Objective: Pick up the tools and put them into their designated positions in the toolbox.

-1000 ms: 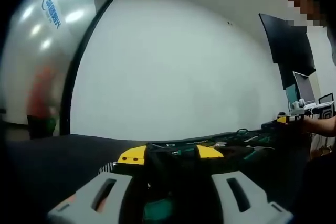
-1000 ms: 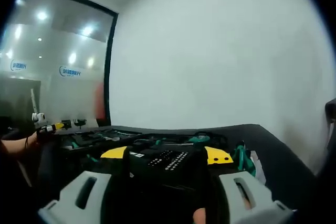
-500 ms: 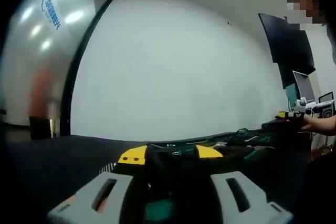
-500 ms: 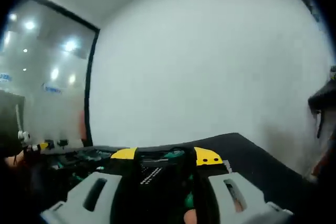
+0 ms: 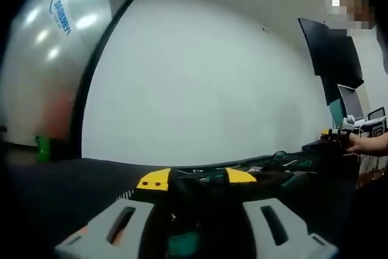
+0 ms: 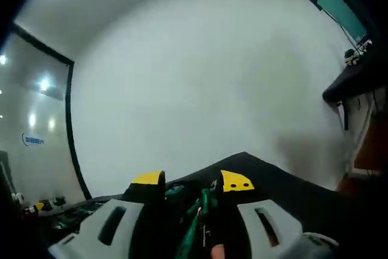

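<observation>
- Left gripper view: the left tool (image 5: 197, 181) rises from the bottom edge, its yellow-tipped jaws standing apart with a dark gap between them; nothing can be made out gripped there, though a blurred green patch sits low in the gap.
- Past the jaw tips a black bench (image 5: 66, 177) runs across the view, low and nearly edge-on.
- Green-handled tools (image 5: 285, 161) lie scattered on the bench to the right, well beyond the jaws; their kinds are too small to tell.
- At the far right a hand (image 5: 364, 144) holds the other tool over the bench edge.
- A plain white wall (image 5: 200, 89) stands behind the bench, with a glass partition (image 5: 48, 47) on the left.
- Right gripper view: the right tool (image 6: 189, 181) points upward, its jaws apart, with a green-handled implement (image 6: 195, 222) lying between them; whether the jaws press on it I cannot tell.
- A corner of the bench (image 6: 267, 177) shows just beyond the tips.
</observation>
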Available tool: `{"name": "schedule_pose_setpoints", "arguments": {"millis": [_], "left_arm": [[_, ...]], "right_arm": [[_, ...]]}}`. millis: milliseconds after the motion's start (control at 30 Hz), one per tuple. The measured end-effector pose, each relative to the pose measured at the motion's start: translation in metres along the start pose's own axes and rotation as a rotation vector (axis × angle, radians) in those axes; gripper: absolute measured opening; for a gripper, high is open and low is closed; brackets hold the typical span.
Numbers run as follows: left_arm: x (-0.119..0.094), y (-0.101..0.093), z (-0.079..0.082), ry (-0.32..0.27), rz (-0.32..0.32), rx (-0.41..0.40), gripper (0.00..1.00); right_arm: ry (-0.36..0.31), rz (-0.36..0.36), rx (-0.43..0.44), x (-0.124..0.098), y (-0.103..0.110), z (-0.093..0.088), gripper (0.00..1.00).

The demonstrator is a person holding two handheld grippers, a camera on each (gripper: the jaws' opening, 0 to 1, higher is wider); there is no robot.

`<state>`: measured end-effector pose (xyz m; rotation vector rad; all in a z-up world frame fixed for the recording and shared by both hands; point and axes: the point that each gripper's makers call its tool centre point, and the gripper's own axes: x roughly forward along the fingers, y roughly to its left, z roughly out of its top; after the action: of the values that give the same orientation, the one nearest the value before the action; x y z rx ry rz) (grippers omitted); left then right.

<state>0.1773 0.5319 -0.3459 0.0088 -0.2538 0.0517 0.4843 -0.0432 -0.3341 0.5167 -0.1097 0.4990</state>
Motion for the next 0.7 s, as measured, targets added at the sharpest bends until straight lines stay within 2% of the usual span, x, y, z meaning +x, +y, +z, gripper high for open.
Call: {"name": "schedule_pose_setpoints", "arguments": {"millis": [67,167,267,367,433,500,567,600,700], "left_arm": [[0.000,-0.002,-0.001,0.005,-0.004,0.007,0.29],[0.000,-0.002,-0.001,0.005,-0.004,0.012,0.29],[0.000,0.000,-0.001,0.005,-0.004,0.016,0.28],[0.000,0.001,-0.003,0.012,-0.003,0.027,0.28],[0.001,0.001,-0.005,0.020,-0.005,0.028,0.28],[0.001,0.002,-0.006,0.026,-0.009,0.030,0.28],[0.001,0.000,-0.006,0.029,-0.013,0.032,0.28],[0.001,-0.001,-0.006,0.027,-0.014,0.033,0.28],[0.000,0.000,-0.004,0.014,-0.016,0.026,0.28]], "right_arm": [[0.019,0.001,-0.004,0.002,0.003,-0.003,0.32],[0.053,-0.032,-0.107,0.002,0.003,-0.010,0.27],[0.074,-0.071,-0.191,0.002,-0.002,-0.015,0.26],[0.122,-0.092,-0.168,0.005,-0.004,-0.021,0.19],[0.165,-0.114,-0.191,0.008,-0.003,-0.024,0.19],[0.237,-0.140,-0.278,0.014,-0.003,-0.028,0.19],[0.340,-0.098,-0.333,0.026,0.007,-0.036,0.19],[0.360,-0.104,-0.354,0.030,0.009,-0.036,0.19],[0.441,-0.144,-0.501,0.043,0.004,-0.038,0.14]]}}
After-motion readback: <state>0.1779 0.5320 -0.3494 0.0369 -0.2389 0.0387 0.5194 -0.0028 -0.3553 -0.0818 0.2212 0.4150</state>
